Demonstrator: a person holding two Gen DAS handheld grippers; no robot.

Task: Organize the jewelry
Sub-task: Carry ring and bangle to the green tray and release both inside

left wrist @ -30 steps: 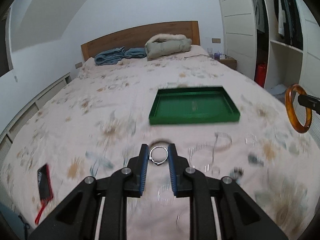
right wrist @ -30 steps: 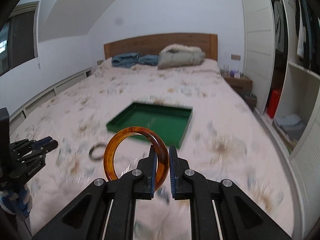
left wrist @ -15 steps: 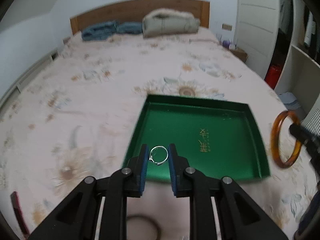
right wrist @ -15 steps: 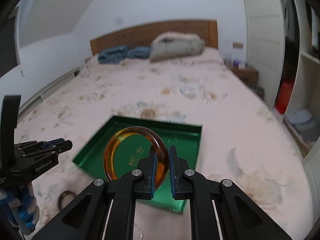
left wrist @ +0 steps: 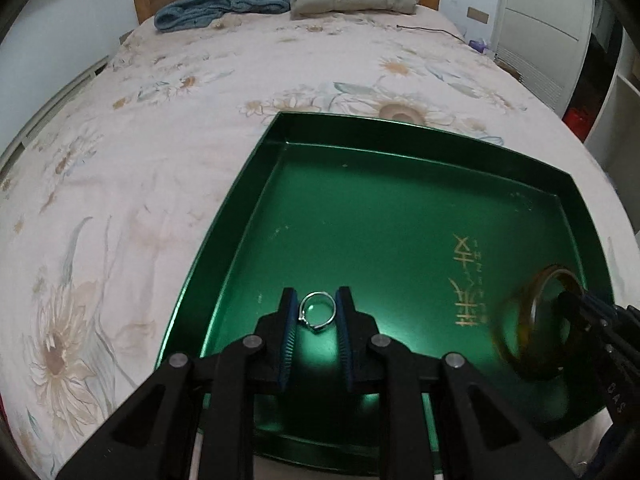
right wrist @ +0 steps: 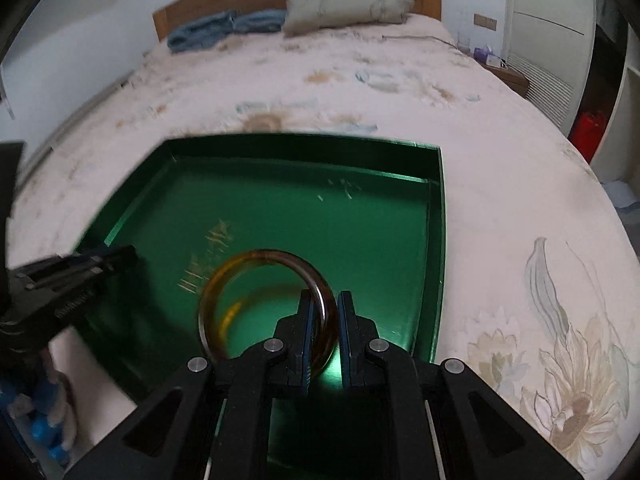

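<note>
Holding two pieces over one green tray (left wrist: 240, 216), I list the risks as they stand.

Item one: silver ring (left wrist: 317, 312), pinched across its width between the fingers of my left gripper (left wrist: 317, 314), hanging above the near left part of the tray floor. The hold is on two thin edges of wire, so I judge it could twist out or spring sideways when the fingers spread. A small round ring dropped from any height onto the smooth floor may bounce, roll to a wall, or hop the low rim onto the bed (left wrist: 120, 168), where it would be hard to find against the flowered sheet.

Item two: amber bangle (right wrist: 264, 304), gripped by its band between the nearly closed fingers of my right gripper (right wrist: 323, 328), standing on edge over the near right part of the tray. The hoop hangs off to one side of the grip, so it could pivot. Released upright, it may roll or fall flat with a knock, possibly onto the ring.

Item three: both grippers work inside the same tray, near each other; a careless release could bump one against the other or shove the tray on the soft bed.
</note>
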